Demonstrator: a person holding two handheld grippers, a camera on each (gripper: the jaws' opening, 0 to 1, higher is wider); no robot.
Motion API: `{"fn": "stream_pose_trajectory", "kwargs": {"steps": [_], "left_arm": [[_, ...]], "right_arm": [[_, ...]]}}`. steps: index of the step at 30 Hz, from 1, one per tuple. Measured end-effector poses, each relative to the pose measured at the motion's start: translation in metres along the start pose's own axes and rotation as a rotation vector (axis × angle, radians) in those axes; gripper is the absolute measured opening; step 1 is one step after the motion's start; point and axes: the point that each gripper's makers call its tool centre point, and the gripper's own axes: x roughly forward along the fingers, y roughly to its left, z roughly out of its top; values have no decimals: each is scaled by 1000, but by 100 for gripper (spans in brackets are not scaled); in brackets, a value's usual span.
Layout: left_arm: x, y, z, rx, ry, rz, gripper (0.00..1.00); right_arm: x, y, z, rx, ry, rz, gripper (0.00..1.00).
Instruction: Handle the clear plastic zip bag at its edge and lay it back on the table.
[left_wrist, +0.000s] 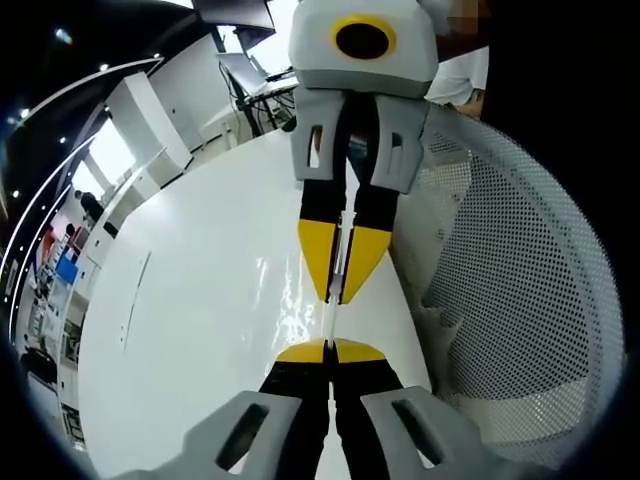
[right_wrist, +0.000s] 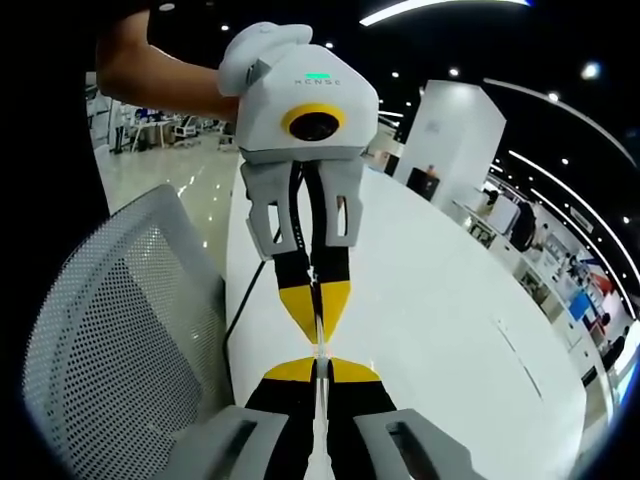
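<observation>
Gripping a clear plastic zip bag (left_wrist: 336, 262) edge-on, the left claw (left_wrist: 329, 347) at 6 o'clock and right claw (left_wrist: 340, 292) at 12 pinch it above the white table (left_wrist: 200, 300), tips nearly meeting, beside a grey mesh chair (left_wrist: 520, 290).

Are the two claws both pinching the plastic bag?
Touching. In the left gripper view, the left claw and right claw both close on the bag's thin edge.

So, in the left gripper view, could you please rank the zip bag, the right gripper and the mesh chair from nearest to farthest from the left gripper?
1. zip bag, pinched in its jaws.
2. right gripper, straight ahead, gripping the same edge.
3. mesh chair, off to the right.
</observation>
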Motion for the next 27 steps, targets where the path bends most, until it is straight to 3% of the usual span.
{"fn": "stream_pose_trajectory", "kwargs": {"steps": [27], "left_arm": [[-1, -1, -3, -3, 1, -6, 0]], "right_arm": [[2, 1, -1, -2, 4, 10, 0]]}}
